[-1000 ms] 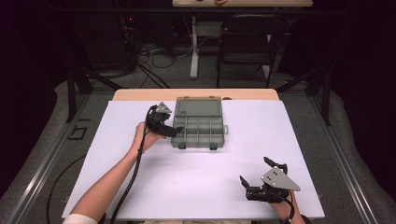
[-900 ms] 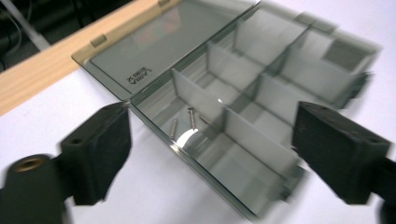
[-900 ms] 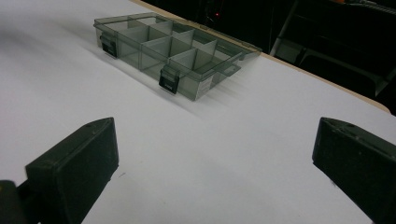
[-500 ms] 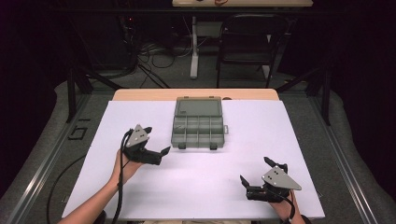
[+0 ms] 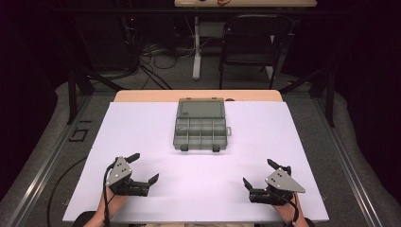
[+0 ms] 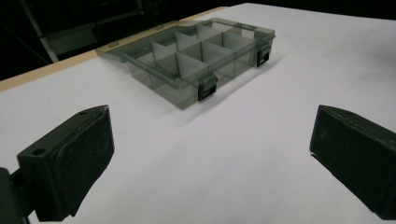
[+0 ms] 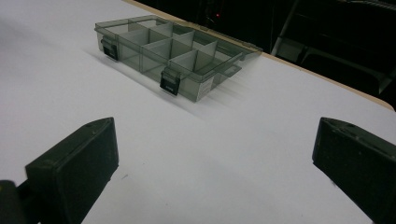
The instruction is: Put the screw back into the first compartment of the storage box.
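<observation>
1. The room lay dark; light fell mostly on the white tabletop [image 5: 142, 127] at the centre of the frame.
2. A wooden strip [image 5: 142, 96] edged its far side.
3. Grey carpet [image 5: 61, 123] flanked the table left and right.
4. A black folding chair [image 5: 253, 45] stood at upper right of centre.
5. A pale table leg [image 5: 196, 47] rose at top centre, with cables [image 5: 156, 52] tangled on the floor to its left.
6. Another wooden table edge [image 5: 246, 3] showed along the top.

The right gripper [image 7: 212, 172] holds its jaws wide apart, with nothing between them. Beyond them, a smoky compartment box [image 7: 173, 56] sits on the white table [image 7: 243, 154], lid open, two black latches facing the camera.
</observation>
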{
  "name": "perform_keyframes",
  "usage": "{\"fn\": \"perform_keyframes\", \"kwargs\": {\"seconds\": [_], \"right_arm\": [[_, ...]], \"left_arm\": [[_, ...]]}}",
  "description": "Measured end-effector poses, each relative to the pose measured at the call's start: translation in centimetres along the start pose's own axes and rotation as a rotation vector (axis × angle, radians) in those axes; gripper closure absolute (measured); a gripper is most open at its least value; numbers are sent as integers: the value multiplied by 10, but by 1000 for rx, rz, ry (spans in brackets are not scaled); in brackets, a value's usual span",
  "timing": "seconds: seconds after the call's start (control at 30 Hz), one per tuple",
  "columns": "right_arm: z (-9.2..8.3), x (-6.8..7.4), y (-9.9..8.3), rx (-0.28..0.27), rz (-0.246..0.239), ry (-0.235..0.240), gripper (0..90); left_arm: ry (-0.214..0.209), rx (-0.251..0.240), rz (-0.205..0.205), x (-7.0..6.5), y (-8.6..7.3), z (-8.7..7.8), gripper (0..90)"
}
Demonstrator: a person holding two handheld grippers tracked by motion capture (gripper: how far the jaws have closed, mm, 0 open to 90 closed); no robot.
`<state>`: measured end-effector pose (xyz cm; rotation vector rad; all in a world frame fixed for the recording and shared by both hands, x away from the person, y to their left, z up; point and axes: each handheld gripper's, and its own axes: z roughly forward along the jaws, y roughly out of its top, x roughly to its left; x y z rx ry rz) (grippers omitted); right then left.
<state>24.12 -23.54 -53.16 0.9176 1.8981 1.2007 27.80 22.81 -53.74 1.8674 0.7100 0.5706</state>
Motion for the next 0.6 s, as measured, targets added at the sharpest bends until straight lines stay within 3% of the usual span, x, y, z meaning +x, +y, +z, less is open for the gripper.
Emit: {"fn": "perform_keyframes", "kwargs": {"seconds": [0.17, 0.23, 0.27, 0.6], "right_arm": [[1, 0, -1, -16, 4, -10, 0], [0, 0, 0, 3, -1, 2, 0], [1, 1, -1, -18, -2, -9, 0], [-1, 0, 0, -4, 2, -1, 0]], "left_arm": [[30, -4, -6, -3, -10, -7, 0], [49, 1, -6, -1, -16, -10, 0], [51, 2, -9, -1, -16, -11, 0], [70, -8, -31, 4, -16, -12, 0]]}}
